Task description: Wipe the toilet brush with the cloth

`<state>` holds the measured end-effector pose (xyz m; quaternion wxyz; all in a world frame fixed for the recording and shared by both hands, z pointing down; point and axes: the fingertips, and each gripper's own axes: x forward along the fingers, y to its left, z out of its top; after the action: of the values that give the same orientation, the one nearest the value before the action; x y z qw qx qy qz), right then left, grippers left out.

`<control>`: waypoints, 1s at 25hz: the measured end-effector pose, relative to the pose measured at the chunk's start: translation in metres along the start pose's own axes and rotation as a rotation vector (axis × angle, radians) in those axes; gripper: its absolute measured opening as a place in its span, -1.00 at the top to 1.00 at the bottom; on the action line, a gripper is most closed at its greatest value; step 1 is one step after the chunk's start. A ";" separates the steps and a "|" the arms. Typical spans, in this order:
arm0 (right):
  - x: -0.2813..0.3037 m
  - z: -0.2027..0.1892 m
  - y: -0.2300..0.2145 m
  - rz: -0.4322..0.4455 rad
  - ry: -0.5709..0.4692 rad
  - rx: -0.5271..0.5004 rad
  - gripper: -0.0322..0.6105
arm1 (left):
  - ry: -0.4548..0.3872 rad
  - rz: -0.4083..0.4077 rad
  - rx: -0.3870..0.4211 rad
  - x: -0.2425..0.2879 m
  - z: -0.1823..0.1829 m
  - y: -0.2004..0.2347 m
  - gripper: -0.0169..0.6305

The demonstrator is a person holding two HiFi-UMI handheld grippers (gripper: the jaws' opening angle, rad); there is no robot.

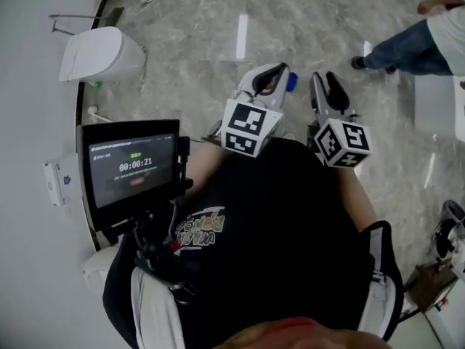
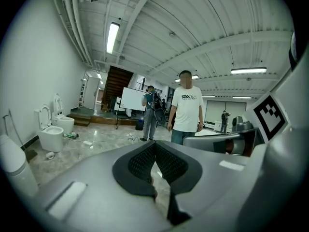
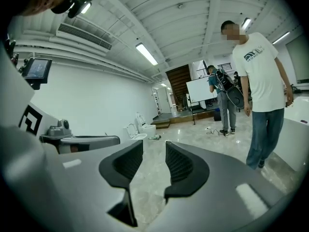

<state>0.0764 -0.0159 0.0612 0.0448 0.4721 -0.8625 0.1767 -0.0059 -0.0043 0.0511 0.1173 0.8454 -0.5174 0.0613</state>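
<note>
The head view looks steeply down past the left gripper [image 1: 276, 71] and right gripper [image 1: 325, 81] to the marble floor [image 1: 189, 42], while both gripper views face nearly level, sharing a white-shirted bystander [image 2: 186, 111].

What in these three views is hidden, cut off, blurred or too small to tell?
Cloth: none recognisable in any view.
Small blue object beside the left hand-held gripper, head view: too small, partly behind the gripper.
Thin white long-handled thing by the wall, head view: too small to confirm as a brush.
Floor underfoot, head view: hidden by the black shirt and black monitor.
Person in white T-shirt, both gripper views: face blurred.
</note>
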 end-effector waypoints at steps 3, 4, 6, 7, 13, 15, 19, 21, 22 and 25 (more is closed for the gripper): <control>0.000 0.001 0.007 0.012 0.009 -0.003 0.43 | 0.010 0.023 -0.033 -0.005 0.003 0.006 0.94; -0.001 0.001 0.007 0.010 0.009 -0.004 0.43 | 0.012 0.023 -0.040 -0.005 0.003 0.006 0.94; -0.003 0.002 0.005 0.003 0.007 -0.005 0.43 | 0.007 0.022 -0.041 -0.005 0.004 0.005 0.95; -0.003 0.002 0.004 0.000 0.005 -0.006 0.43 | 0.001 0.026 -0.037 -0.004 0.005 0.006 0.94; -0.002 0.003 0.009 0.013 -0.002 -0.026 0.43 | -0.037 0.063 0.033 -0.005 0.015 0.010 0.91; -0.003 0.003 0.011 0.019 -0.003 -0.033 0.43 | -0.031 0.050 0.049 -0.004 0.013 0.005 0.91; -0.003 0.004 0.014 0.026 -0.005 -0.047 0.44 | -0.036 0.030 0.051 -0.004 0.014 0.002 0.91; -0.002 0.003 0.015 0.028 -0.004 -0.051 0.43 | -0.041 0.026 0.046 -0.005 0.014 0.002 0.92; -0.002 0.003 0.015 0.028 -0.004 -0.052 0.44 | -0.043 0.025 0.044 -0.005 0.015 0.002 0.92; -0.002 0.003 0.014 0.027 -0.003 -0.048 0.44 | -0.038 0.026 0.031 -0.004 0.014 0.003 0.92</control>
<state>0.0661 -0.0086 0.0543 0.0527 0.4593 -0.8729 0.1558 -0.0105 -0.0051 0.0372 0.0937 0.8414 -0.5295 0.0545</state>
